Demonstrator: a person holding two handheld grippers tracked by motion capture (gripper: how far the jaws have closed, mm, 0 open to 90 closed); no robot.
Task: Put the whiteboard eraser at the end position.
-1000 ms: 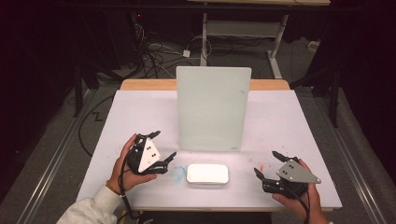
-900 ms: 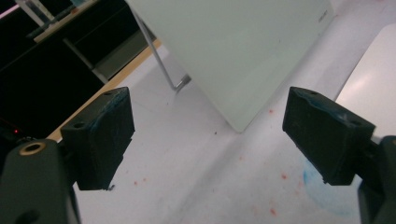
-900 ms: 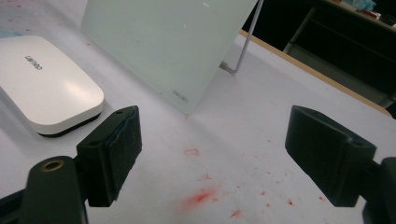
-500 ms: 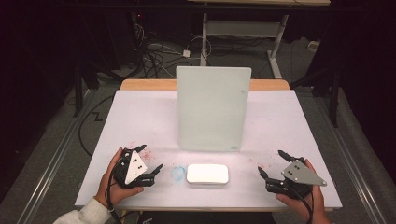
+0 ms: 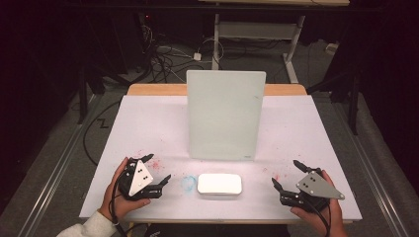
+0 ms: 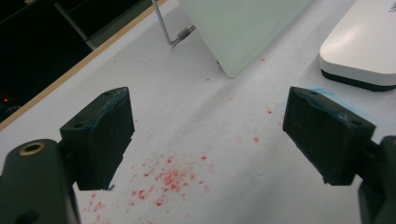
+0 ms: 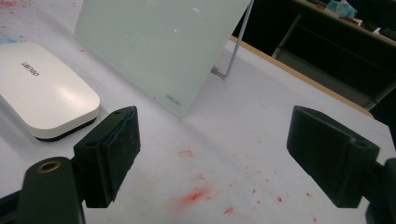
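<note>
A frosted glass board point(image 5: 225, 114) stands tilted on a wire stand at the middle of the white table point(image 5: 148, 123). A white eraser block point(image 5: 220, 183) lies flat in front of it, near the front edge. My left gripper point(image 5: 157, 168) rests low at the front left, held in a hand, jaws wide open with nothing between them; the eraser point(image 6: 362, 51) lies to its right. My right gripper point(image 5: 286, 174) sits at the front right, also open and empty. The board point(image 7: 159, 42) and the eraser point(image 7: 44, 91) lie ahead of it to the left.
Red marker specks point(image 6: 163, 179) dot the table under the left gripper, and more red smears point(image 7: 194, 196) lie under the right one. A blue smudge point(image 5: 188, 182) marks the table left of the eraser. A wooden table edge point(image 5: 153, 89) runs along the back, with cables on the floor behind.
My left gripper has dropped lower and drawn back toward the front left edge. The right gripper has shifted slightly right and toward the front. Both stay open.
</note>
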